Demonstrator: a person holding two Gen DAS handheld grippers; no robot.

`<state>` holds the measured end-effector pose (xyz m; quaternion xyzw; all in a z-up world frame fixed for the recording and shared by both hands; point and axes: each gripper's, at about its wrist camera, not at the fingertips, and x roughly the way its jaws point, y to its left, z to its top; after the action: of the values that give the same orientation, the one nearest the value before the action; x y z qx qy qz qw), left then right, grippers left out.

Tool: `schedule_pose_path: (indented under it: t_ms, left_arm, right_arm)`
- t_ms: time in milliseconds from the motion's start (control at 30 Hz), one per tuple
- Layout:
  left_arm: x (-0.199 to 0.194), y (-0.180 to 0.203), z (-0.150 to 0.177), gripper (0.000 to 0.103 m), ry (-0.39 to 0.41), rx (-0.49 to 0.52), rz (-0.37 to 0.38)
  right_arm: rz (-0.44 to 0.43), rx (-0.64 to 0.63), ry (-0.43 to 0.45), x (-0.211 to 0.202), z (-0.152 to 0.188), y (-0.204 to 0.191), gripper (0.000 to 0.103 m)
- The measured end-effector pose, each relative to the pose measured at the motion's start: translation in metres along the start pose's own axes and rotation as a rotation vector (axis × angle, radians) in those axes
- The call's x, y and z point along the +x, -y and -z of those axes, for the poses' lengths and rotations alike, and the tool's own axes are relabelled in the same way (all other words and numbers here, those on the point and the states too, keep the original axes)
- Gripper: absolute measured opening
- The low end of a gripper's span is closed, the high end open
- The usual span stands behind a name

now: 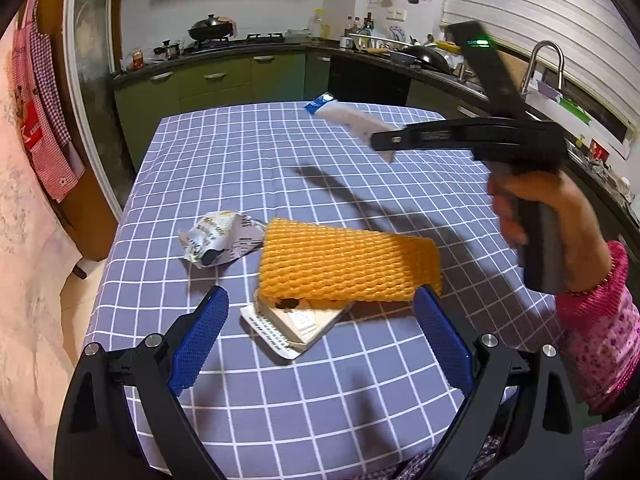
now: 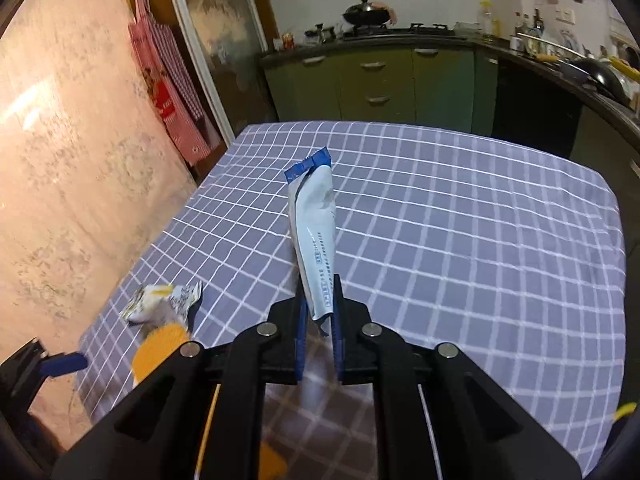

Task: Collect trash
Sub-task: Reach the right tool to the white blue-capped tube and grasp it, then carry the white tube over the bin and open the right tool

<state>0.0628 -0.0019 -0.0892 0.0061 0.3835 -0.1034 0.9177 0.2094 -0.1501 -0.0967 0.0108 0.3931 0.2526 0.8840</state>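
A long white wrapper with a blue end (image 2: pixel 316 232) sticks up from my right gripper (image 2: pixel 320 292), whose blue pads are shut on its lower end above the checked tablecloth (image 2: pixel 460 240). In the left wrist view that gripper (image 1: pixel 384 140) hangs over the far half of the table with the wrapper (image 1: pixel 352 118). My left gripper (image 1: pixel 320 294) stands open, low over the near side. Between its blue fingers lie an orange foam net (image 1: pixel 348 264) and a flat white box (image 1: pixel 296 328) partly under the net. A crumpled white wrapper (image 1: pixel 218 240) lies left of the net, also in the right wrist view (image 2: pixel 164 304).
A hand in a pink sleeve (image 1: pixel 592 320) holds the right gripper's handle. Green cabinets (image 1: pixel 216 80) with a stove and a wok line the back wall. A sink with a tap (image 1: pixel 548 60) is at the right. A red checked apron (image 1: pixel 44 120) hangs on the left.
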Motion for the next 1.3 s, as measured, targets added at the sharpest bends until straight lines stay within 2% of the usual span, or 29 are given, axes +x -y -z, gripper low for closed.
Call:
schedule_pose_path:
  t_ms: [167, 400, 567, 833, 933, 967, 1000, 1067, 1167, 1300]
  left_arm:
    - [0.001, 0.012, -0.002, 0.092, 0.0, 0.026, 0.014]
    - [0.008, 0.026, -0.004, 0.092, -0.006, 0.047, 0.047]
    - [0.012, 0.037, -0.006, 0.092, -0.006, 0.067, 0.065]
    - [0.013, 0.052, -0.007, 0.092, -0.011, 0.085, 0.082]
    - [0.012, 0.057, -0.007, 0.092, -0.009, 0.1, 0.079]
    - [0.011, 0.058, -0.007, 0.092, -0.008, 0.105, 0.078]
    - [0.01, 0.059, -0.007, 0.092, -0.007, 0.108, 0.075]
    - [0.008, 0.058, -0.007, 0.092, -0.004, 0.108, 0.073]
    - [0.006, 0.054, -0.008, 0.092, -0.003, 0.096, 0.069]
    - [0.003, 0.039, -0.007, 0.092, -0.002, 0.065, 0.043]
  right_arm:
    - [0.034, 0.041, 0.055, -0.045, 0.022, 0.026, 0.01]
    - [0.187, 0.17, 0.133, -0.122, 0.086, 0.088, 0.01]
    - [0.357, 0.288, 0.118, -0.175, 0.146, 0.144, 0.011]
    - [0.493, 0.451, 0.055, -0.203, 0.211, 0.201, 0.012]
    - [0.54, 0.483, 0.037, -0.201, 0.224, 0.214, 0.021]
    - [0.559, 0.492, 0.034, -0.201, 0.227, 0.217, 0.028]
    - [0.577, 0.51, 0.041, -0.202, 0.232, 0.221, 0.045]
    - [0.59, 0.526, 0.061, -0.205, 0.237, 0.221, 0.057]
    - [0.633, 0.502, 0.096, -0.212, 0.235, 0.214, 0.058]
    - [0.626, 0.48, 0.147, -0.218, 0.227, 0.201, 0.059]
